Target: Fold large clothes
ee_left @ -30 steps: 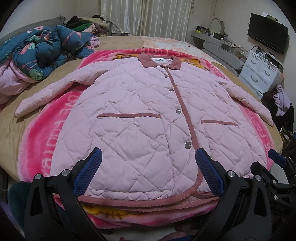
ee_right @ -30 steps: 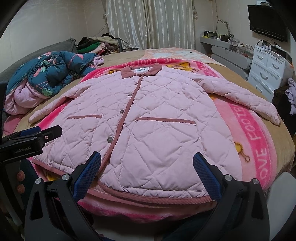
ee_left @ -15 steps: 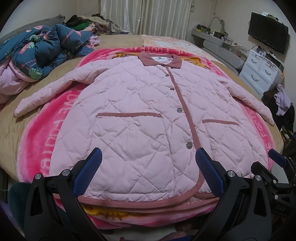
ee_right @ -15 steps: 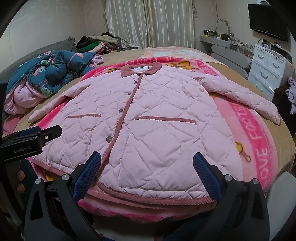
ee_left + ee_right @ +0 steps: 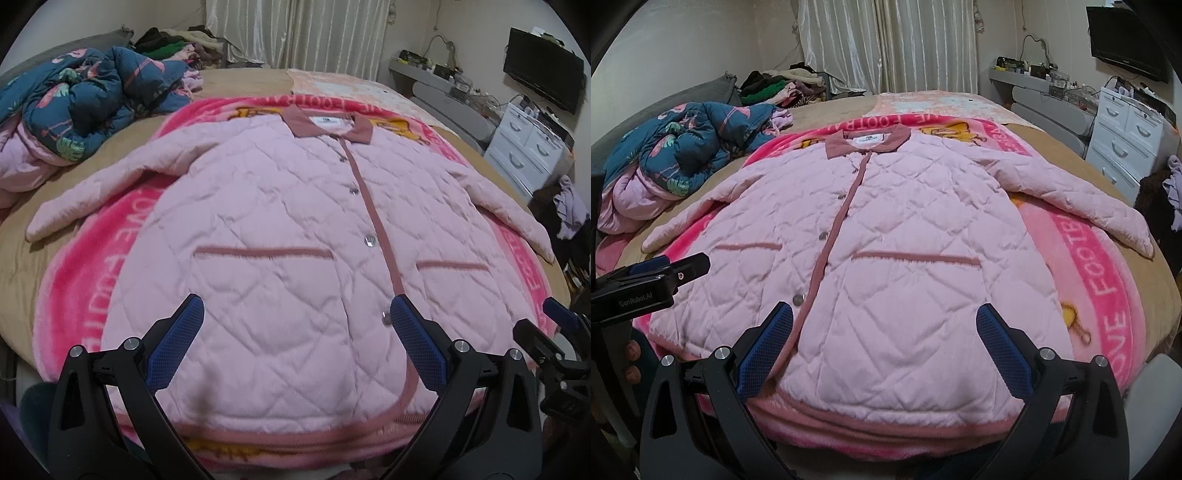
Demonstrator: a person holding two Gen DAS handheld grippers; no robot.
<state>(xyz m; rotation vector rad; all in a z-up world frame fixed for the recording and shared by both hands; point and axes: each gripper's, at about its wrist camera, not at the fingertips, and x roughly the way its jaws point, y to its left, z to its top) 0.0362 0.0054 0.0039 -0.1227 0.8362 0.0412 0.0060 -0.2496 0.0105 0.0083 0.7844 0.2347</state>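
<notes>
Left wrist view: the left claw [image 5: 293,332], spread wide and holding nothing, hovers over the hem of a pink jacket [image 5: 288,236] lying flat. Right wrist view: the right claw [image 5: 884,332], equally wide and empty, above the jacket on a pink blanket [image 5: 1108,295] covering a bed [image 5: 1160,273].

The left gripper [image 5: 293,341] hovered over the jacket [image 5: 295,258] hem, jaws spread wide and empty. The right gripper [image 5: 884,343] hovered beside it over the same hem, likewise agape. Fingertips [image 5: 631,349] curled around the left handle below the hem.
</notes>
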